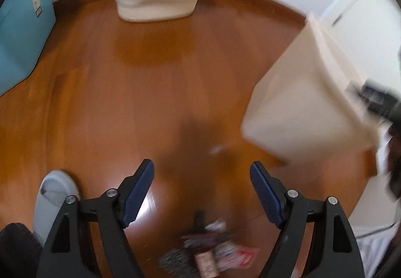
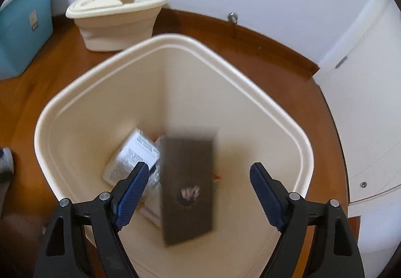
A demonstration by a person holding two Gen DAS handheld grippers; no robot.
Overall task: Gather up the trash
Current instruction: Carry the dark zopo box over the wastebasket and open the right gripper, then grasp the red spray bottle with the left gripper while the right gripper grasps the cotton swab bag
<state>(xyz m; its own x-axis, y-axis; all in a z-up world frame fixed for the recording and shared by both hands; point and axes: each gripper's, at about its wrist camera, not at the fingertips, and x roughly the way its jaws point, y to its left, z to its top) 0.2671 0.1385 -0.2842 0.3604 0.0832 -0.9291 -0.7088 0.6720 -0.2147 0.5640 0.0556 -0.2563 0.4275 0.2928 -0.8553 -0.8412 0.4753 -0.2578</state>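
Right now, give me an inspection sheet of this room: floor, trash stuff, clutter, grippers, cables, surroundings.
Surface: wooden floor, bare in the middle.
Job's things: cream open bin holds a dark flat packet, blurred, between the right gripper's fingers but not touched, and a white printed packet. A pile of wrappers lies on the floor below the left gripper.
Clutter: small white scrap on the floor.
Grippers: left gripper open, empty; right gripper open above the bin.
Cables: nothing seen.
Surroundings: lidded cream bin by the white wall, teal storage box, grey slipper, white door.
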